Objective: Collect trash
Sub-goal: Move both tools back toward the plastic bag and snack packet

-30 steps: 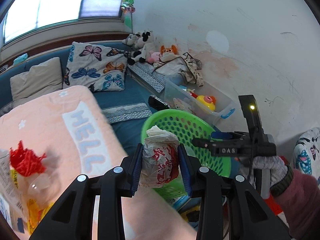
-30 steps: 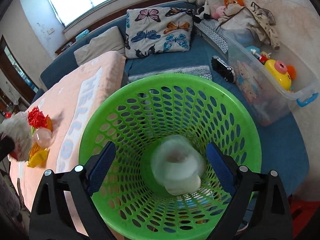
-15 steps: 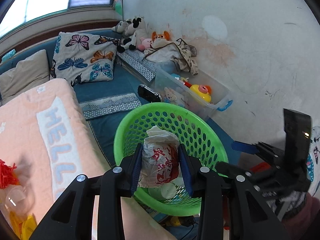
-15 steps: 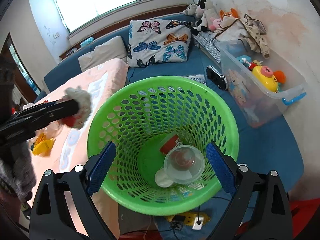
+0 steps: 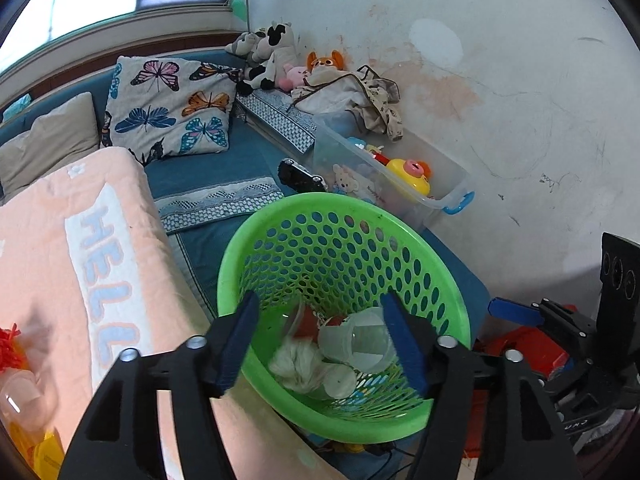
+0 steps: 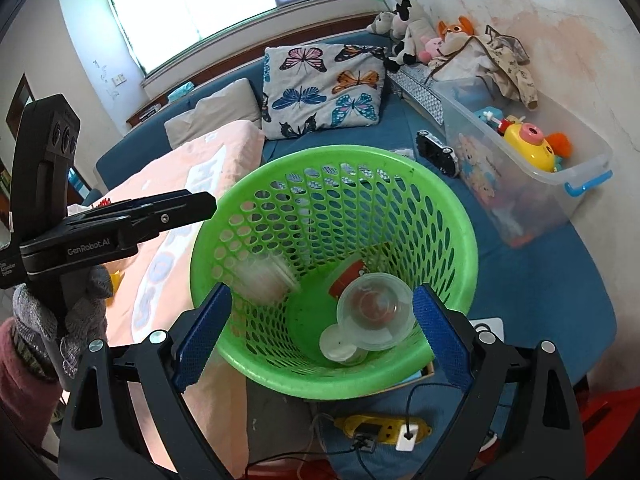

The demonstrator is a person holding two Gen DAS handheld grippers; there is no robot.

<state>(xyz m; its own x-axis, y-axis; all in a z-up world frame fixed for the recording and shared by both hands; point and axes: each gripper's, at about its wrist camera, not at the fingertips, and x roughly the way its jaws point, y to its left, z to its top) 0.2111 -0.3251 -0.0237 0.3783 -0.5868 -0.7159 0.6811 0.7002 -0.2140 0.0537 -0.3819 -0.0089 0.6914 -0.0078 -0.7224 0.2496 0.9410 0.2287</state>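
A green perforated basket (image 5: 436, 264) stands beside the bed; it also shows in the right wrist view (image 6: 224, 216). My left gripper (image 5: 322, 340) is open and empty above its near rim. A crumpled white wrapper (image 5: 294, 362) lies in the basket, blurred in the right wrist view (image 6: 260, 276). A clear plastic cup (image 5: 360, 344) and a red piece (image 6: 348, 276) lie at the bottom. The cup also shows in the right wrist view (image 6: 374, 316). My right gripper (image 6: 320, 336) is open and empty over the basket.
A peach blanket (image 5: 80, 264) covers the bed at left, with more trash (image 5: 16, 384) at its near left edge. A clear toy bin (image 6: 528, 168) stands along the wall. A yellow power strip (image 6: 380, 428) lies on the floor below the basket.
My left gripper moved over the basket, opened and let the wrapper go; it dropped inside. The right gripper stayed open over the basket.
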